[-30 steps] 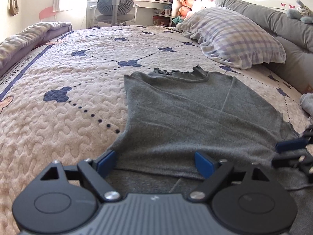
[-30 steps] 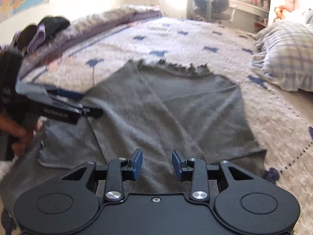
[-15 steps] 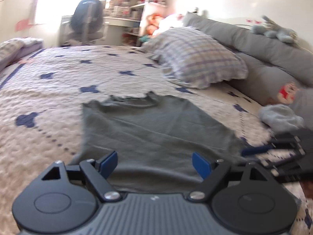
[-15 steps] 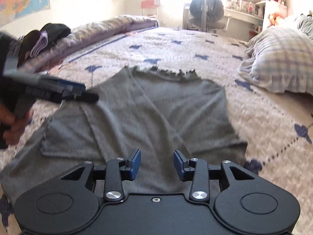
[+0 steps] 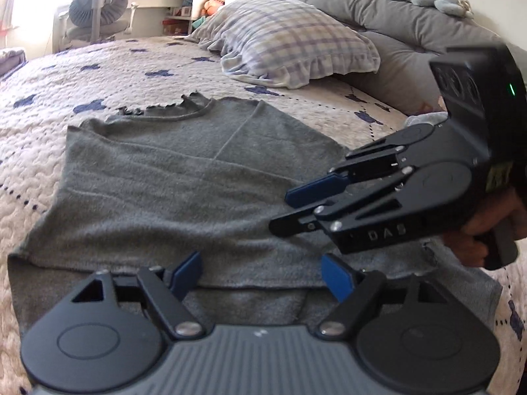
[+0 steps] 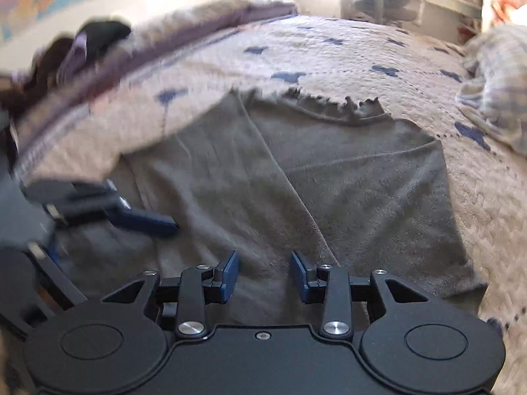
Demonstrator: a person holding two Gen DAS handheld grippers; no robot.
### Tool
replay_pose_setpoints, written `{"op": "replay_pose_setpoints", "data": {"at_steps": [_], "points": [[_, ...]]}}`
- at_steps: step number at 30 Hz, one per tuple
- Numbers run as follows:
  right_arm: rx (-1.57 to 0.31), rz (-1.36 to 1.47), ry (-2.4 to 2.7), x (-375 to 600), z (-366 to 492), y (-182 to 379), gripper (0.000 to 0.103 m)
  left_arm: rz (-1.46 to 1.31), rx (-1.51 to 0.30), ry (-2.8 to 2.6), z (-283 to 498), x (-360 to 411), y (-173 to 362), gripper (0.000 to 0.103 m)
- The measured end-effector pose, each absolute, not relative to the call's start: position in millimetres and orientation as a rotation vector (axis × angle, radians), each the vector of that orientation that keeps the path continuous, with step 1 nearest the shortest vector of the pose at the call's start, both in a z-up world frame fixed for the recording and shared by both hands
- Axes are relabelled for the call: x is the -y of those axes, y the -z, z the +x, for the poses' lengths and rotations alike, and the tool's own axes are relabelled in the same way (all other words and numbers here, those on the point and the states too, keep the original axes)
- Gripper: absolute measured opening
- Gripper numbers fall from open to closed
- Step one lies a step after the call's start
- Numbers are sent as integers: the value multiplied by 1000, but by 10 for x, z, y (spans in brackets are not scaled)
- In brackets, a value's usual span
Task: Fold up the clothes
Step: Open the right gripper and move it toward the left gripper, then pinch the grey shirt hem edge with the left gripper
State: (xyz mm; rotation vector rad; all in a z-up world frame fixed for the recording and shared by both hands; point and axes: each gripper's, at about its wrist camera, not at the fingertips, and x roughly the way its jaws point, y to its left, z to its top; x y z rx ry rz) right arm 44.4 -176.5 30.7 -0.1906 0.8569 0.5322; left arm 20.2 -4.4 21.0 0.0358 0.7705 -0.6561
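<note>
Two hand-held grippers hang low over a grey top spread on a quilted bedspread, its sides apparently already turned in towards the middle. Nearest the left wrist camera, the left gripper stands wide with its jaws closing, nothing between the blue pads but the folded hem edge beneath them; it looks lined up to take that edge. Just beyond, the right gripper, carried by a hand at the frame's right side, points in over the cloth with a narrow gap, its jaws also closing on no fabric (the right wrist view shows bare cloth between the pads). Both sit at the hem end, probably so the bottom can be lifted towards the frilled neckline. Past the collar the bedspread lies open, room enough for the fold. A checked pillow sits well beyond the garment's far right corner; a rolled blanket borders the left side of the bed, near the top's shoulder. A desk chair stands past the bed.
</note>
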Motion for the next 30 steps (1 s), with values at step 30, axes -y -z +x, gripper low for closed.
{"op": "replay_pose_setpoints", "data": {"at_steps": [30], "points": [[-847,-80,-313,2919,-1002,-264,49,30,-881,420,-692,-484,-327,85]]}}
